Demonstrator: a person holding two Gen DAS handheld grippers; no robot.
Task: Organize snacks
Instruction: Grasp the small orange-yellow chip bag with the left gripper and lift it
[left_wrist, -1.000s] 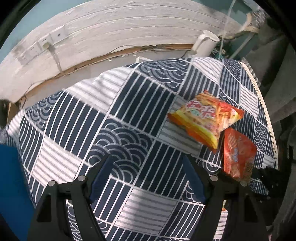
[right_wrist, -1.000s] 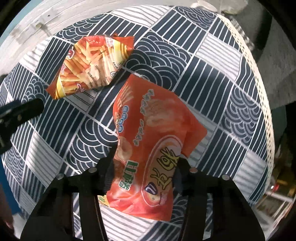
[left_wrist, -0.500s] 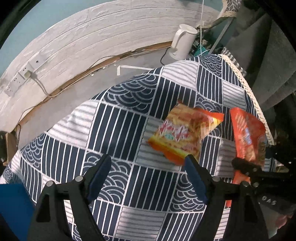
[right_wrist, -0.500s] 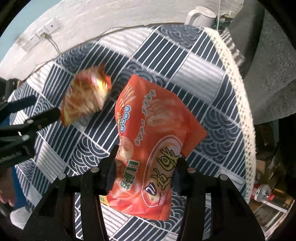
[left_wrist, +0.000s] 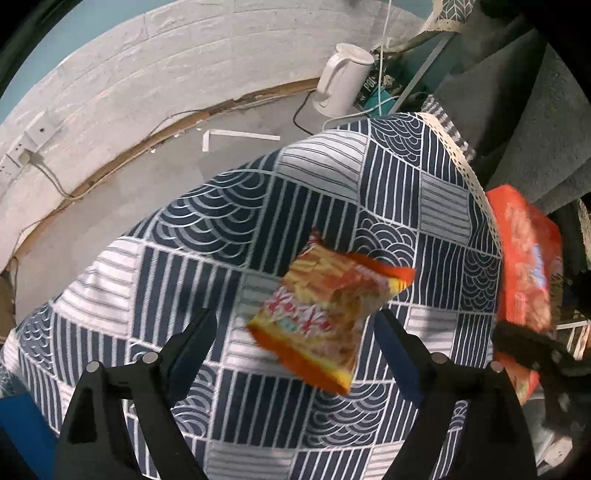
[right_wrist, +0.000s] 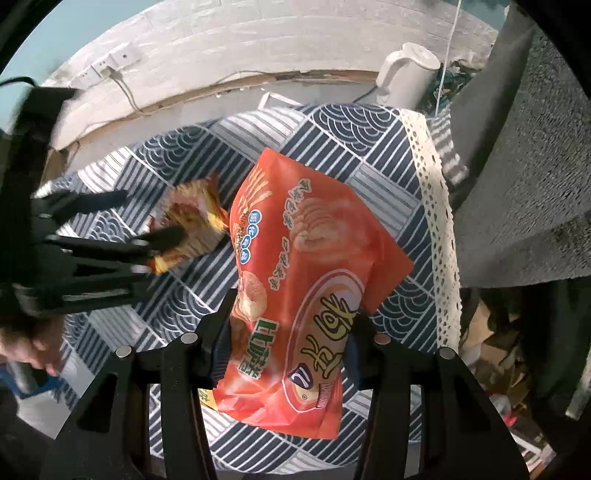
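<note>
A yellow-orange fries bag (left_wrist: 332, 317) lies on the blue-and-white patterned tablecloth (left_wrist: 184, 240). My left gripper (left_wrist: 295, 321) hovers over it with its jaws opening; the bag's near end lies between the fingertips, and the pads do not press it. In the right wrist view that gripper (right_wrist: 147, 216) reaches in from the left over the same bag (right_wrist: 192, 218). My right gripper (right_wrist: 293, 310) is shut on the lower part of a red chips bag (right_wrist: 306, 266), held above the cloth. This red bag (left_wrist: 524, 266) also shows at the table's right edge.
A white kettle (left_wrist: 343, 77) stands on the floor beyond the table near a white brick wall with sockets (left_wrist: 33, 133). Grey fabric (left_wrist: 517, 110) hangs at the right, past the lace-trimmed table edge (right_wrist: 439, 221). Cardboard clutter (right_wrist: 491, 350) lies below. A hand (right_wrist: 29, 343) holds the left gripper.
The left gripper has moved across the table until the fries bag sits at its fingertips, and its jaws have widened. The right gripper has risen with the red bag, away from the cloth.
</note>
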